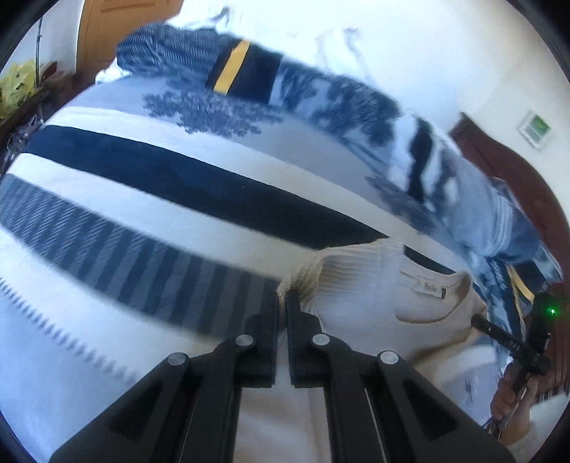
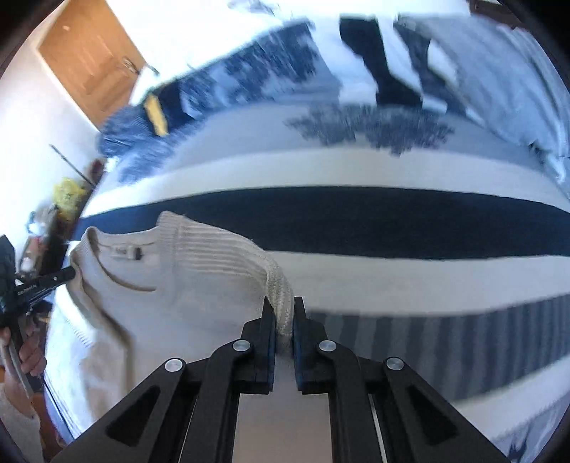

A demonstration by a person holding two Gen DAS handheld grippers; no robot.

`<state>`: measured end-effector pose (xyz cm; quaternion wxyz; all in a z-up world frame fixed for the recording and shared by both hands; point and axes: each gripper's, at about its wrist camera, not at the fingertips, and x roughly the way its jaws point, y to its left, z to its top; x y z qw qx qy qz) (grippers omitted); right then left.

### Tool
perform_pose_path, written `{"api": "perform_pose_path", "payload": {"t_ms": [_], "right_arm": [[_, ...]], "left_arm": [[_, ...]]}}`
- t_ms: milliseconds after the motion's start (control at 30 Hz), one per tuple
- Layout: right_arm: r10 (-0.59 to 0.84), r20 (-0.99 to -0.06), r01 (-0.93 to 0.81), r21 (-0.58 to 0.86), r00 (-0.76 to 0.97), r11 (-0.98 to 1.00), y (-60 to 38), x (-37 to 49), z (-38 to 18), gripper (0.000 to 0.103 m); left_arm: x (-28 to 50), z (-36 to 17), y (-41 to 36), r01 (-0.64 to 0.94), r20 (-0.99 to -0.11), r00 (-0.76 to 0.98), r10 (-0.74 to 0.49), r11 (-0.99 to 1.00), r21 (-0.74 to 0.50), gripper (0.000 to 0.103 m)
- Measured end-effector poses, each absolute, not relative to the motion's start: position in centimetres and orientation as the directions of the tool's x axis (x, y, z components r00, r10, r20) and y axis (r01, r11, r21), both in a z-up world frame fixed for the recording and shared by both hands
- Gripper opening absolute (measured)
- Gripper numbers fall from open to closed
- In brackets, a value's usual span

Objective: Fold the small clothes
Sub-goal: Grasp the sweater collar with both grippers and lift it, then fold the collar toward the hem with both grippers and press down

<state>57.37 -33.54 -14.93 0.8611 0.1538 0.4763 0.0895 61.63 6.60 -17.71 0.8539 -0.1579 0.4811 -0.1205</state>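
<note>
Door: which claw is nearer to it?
Left. The left claw grips the sweater at its end towards the door; the right claw grips the far end.

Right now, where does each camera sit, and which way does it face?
Left wrist view: it sits on the left tool and looks down along it at the cream sweater on the striped blanket; the right tool and a hand show at the right edge.
Right wrist view: it sits on the right tool, shut on the sweater's ribbed edge; the left tool shows at the left edge.
Both views share the sweater, its neck label, the blanket and a wooden door.
</note>
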Motion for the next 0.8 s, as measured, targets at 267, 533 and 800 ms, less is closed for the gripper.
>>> {"api": "perform_pose_path", "payload": {"t_ms": [267,533,800], "right_arm": [[0.373,-0.703,-0.056,0.429,0.606,0.901,-32.4,36.8,-9.2,0.007],[0.419,-0.706,0.142,0.588,0.571,0.796,-31.1,21.8,-19.0,0.007],[0.365,-0.748,0.165,0.529,0.554,0.833,-28.9,17.1,-22.7,0.007]], "left_arm": [[41.9,-15.7,8.9,0.077,-0.766,0.523,-0.374,0.916,-0.395,0.003],[29.1,-27.6,10.4,-0.086,-0.87,0.367,-0.328,0.92,-0.383,0.003],[23.8,-28.4,11.4,-0.15,-0.873,0.378,-0.309,0.91,-0.387,0.0]]}}
